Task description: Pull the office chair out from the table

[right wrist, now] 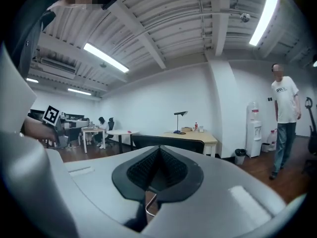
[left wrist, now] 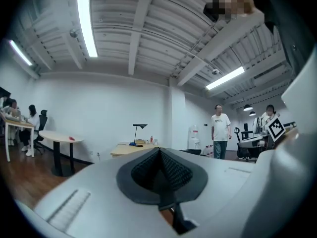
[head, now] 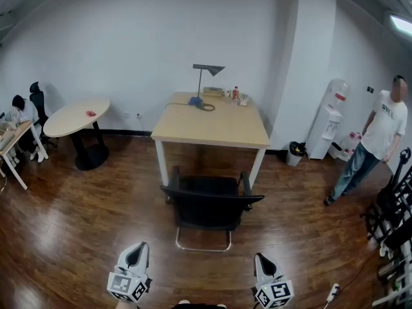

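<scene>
The black office chair (head: 209,205) stands at the near side of the square wooden table (head: 209,127), its seat partly under the tabletop and its backrest toward me. Both grippers are low in the head view, well short of the chair and apart from it. My left gripper (head: 136,250) is shut with nothing in it, and so is my right gripper (head: 262,261). In the left gripper view the closed jaws (left wrist: 161,155) point level toward the table (left wrist: 130,150). The right gripper view shows its closed jaws (right wrist: 159,152) below the chair's backrest (right wrist: 168,143).
A desk lamp (head: 206,77) and small bottles stand on the table's far edge. A round table (head: 77,116) is at the left, with seated people beyond it. At the right are a standing person (head: 380,140), a water dispenser (head: 331,118), a bin (head: 296,150) and black chairs (head: 389,217).
</scene>
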Available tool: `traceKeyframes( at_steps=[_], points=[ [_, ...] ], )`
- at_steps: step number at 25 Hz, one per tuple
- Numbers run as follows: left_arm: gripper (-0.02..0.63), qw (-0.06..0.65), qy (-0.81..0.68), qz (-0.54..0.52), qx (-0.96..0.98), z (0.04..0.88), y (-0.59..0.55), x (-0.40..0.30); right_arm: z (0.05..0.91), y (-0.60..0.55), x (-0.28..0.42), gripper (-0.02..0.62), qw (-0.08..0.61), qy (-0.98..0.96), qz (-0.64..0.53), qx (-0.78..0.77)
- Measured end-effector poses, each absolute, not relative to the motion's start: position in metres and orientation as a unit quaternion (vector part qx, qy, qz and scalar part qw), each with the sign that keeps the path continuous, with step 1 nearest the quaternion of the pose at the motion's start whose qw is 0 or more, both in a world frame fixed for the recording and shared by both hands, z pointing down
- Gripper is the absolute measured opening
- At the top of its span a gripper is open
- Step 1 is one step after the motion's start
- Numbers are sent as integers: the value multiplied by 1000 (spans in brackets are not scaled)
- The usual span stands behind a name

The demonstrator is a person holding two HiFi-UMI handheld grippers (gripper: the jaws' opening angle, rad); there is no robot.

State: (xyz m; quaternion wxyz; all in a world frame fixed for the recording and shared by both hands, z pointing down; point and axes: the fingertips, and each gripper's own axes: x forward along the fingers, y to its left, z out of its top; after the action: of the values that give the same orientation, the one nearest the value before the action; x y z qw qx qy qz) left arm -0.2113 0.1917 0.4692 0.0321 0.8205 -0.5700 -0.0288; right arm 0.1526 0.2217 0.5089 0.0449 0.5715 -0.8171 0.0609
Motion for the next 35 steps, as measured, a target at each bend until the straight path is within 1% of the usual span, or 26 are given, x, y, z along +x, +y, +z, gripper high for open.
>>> traceKeyframes(
  at_steps=[11, 20, 26, 35],
  points=[
    [2, 82, -564, -65, 819, 490, 209, -169, 529, 236, 181, 12, 34, -815, 81, 573],
    [3, 71, -571, -60, 816, 486, 215, -167, 527, 231, 180, 11, 41, -822, 71, 563],
    [2, 92, -568, -51, 816, 497, 220, -174, 535, 232, 184, 11, 45, -819, 72, 568],
    [3, 96, -567, -46, 817, 507, 224, -180, 526, 233, 181, 11, 31, -818, 78, 570]
  ],
)
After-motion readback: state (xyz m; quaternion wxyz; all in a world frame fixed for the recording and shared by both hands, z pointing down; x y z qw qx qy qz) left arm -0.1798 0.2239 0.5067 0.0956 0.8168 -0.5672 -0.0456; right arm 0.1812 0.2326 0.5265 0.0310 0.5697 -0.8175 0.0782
